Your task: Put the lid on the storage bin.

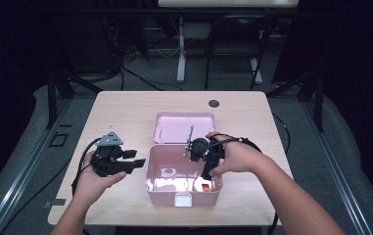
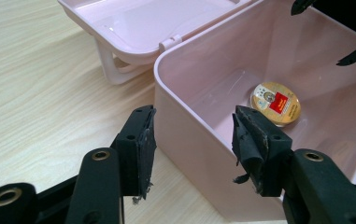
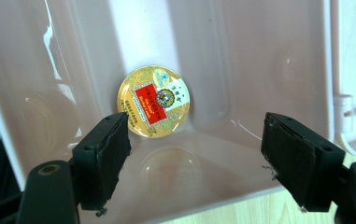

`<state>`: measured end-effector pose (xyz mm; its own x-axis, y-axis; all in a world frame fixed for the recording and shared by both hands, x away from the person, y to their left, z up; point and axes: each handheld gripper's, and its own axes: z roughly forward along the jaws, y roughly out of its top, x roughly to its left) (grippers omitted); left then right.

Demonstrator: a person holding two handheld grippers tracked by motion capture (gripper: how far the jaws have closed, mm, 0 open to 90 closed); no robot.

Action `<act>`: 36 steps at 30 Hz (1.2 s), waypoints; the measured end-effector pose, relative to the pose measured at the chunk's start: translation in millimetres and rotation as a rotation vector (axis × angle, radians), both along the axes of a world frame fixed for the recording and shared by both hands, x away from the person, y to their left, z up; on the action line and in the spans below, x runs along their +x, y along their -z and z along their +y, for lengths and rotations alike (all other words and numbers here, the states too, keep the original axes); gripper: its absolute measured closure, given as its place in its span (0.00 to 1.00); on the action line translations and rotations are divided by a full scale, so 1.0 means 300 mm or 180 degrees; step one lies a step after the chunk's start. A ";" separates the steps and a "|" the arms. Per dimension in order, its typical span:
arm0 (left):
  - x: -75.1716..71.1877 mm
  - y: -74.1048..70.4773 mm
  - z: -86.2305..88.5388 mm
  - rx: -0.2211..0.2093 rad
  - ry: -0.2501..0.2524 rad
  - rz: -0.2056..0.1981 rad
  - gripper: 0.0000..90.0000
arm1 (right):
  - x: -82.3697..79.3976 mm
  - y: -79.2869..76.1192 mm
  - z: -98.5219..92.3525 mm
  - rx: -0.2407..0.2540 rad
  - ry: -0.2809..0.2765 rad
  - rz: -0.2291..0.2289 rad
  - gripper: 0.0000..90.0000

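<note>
— Down inside the pink box (image 1: 184, 188), what are you after?

— My right gripper (image 3: 194, 154) hangs over the open box with its jaws spread wide and holding nothing. Below them, at about eleven o'clock from the gap between the jaws in the right gripper view, lies the round gold tin (image 3: 153, 101) with its red label, flat on the box floor close to a wall.

— And from above?

— From the high view my right gripper (image 1: 204, 169) dips into the box from its two o'clock corner, and the tin (image 1: 204, 185) shows low at about four o'clock of the box's middle. The lid (image 1: 184, 126) is thrown back and lies at twelve o'clock from the box.

— What is your other hand doing?

— My left gripper (image 2: 192, 140) sits at the box's nine o'clock side, jaws open and empty too, one jaw outside the wall and the other over the rim. It touches nothing that I can make out. In its view the tin (image 2: 275, 103) is at one o'clock, well inside.

— So which step is this?

— I judge it as the reach: lid already open, the tin not yet taken.

— What does the next move call for?

— I would say I need to shift toward eleven o'clock until the tin sits between my jaws, go lower, and close on its edges. It lies flat and near the wall, so one jaw may scrape the plastic. The left could steady the box wall if it slides.
</note>
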<state>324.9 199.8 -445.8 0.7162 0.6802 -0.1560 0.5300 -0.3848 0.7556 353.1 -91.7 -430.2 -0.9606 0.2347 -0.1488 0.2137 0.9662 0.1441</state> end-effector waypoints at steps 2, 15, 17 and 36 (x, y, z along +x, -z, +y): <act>0.000 0.003 -0.001 -0.0020 -0.0018 -0.0009 0.52 | -0.006 -0.007 -0.004 0.0015 -0.0010 -0.0043 0.26; -0.005 0.006 -0.020 0.0002 0.0079 -0.0046 0.47 | -0.023 -0.040 -0.033 0.0178 0.0106 -0.0148 0.18; -0.005 0.006 -0.019 0.0010 0.0087 -0.0058 0.47 | -0.020 -0.043 -0.040 0.0189 0.0160 -0.0163 0.21; -0.010 0.013 -0.029 -0.0034 0.0107 -0.0196 0.51 | 0.003 -0.043 -0.155 0.0755 0.0559 -0.0331 0.39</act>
